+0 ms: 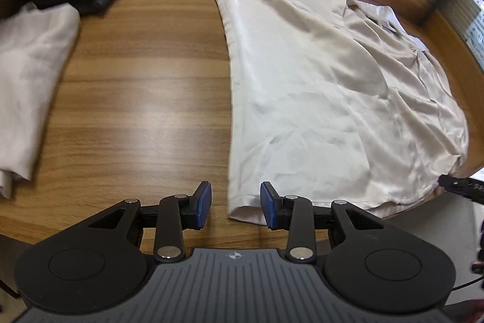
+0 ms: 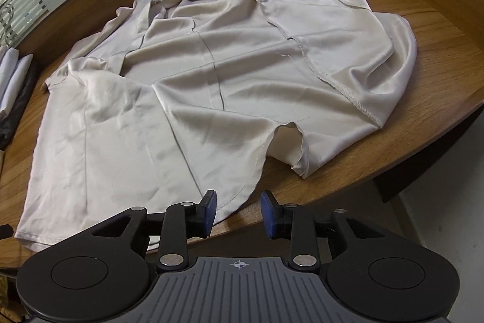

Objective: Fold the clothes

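A folded pale cloth [image 1: 27, 87] lies at the wooden table's [image 1: 145, 99] left edge. My left gripper [image 1: 236, 209] and right gripper [image 2: 239, 212], both released, hover at the near edge over the half-folded, satiny beige shirt's [image 2: 211, 75] hem.

Left claw [image 1: 236, 206]: we hold it tilted steeply down, its jaws parted with a clear gap, blue pads [image 1: 203, 205] facing each other, nothing gripped between them. Black linkages are spread evenly on both sides.

Right claw [image 2: 239, 212]: we hold it tilted steeply down too, its jaws apart, blue pads [image 2: 210, 212] pressing on nothing. Its tip [image 1: 453, 182] shows at the right edge of the left wrist view.
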`<state>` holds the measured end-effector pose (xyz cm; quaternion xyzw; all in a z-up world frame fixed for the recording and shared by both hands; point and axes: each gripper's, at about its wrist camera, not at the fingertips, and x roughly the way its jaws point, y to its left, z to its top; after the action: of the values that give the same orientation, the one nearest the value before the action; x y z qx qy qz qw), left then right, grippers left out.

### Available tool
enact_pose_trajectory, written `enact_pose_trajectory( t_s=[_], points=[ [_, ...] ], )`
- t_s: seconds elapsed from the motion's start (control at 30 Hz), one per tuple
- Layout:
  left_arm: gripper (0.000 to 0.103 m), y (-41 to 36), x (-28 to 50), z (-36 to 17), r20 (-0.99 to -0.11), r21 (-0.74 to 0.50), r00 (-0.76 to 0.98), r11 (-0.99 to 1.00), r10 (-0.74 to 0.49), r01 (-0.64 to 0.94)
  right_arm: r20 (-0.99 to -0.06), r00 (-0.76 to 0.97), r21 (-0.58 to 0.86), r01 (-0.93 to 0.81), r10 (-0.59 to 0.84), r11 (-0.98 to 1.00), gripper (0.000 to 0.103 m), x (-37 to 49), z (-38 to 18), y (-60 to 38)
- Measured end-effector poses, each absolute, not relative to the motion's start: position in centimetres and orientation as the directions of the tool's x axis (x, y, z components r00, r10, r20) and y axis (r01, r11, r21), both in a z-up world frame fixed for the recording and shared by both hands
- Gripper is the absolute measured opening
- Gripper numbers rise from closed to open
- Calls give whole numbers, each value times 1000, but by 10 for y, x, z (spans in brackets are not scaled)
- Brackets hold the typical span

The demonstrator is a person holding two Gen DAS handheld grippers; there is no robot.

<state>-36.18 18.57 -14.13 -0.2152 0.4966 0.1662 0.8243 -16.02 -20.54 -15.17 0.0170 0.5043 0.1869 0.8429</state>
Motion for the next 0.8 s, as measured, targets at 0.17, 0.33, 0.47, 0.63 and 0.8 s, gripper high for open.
enact_pose_trajectory(
  t_s=[0.17, 0.33, 0.47, 0.63, 0.8],
  points=[
    [30, 185, -352, -149, -905, -198, 423, 838, 43, -509, -841, 429, 203, -315, 329, 927, 27, -154, -156, -199],
    [3, 189, -349, -158, -928, -154, 365, 818, 72, -554, -836, 431, 207, -325, 340, 923, 2, -153, -154, -198],
    [3, 190, -355, -151, -936, -143, 345, 822, 68, -552, -823, 437, 223, -340, 364, 914, 2, -159, -142, -204],
    [3, 189, -370, -131, -940, -105, 331, 853, 83, -511, -816, 410, 257, -374, 407, 891, 2, -177, -121, -216],
    [3, 177, -390, -122, -949, -85, 306, 879, 71, -468, -833, 357, 255, -428, 422, 867, 2, -205, -112, -226]
  ],
)
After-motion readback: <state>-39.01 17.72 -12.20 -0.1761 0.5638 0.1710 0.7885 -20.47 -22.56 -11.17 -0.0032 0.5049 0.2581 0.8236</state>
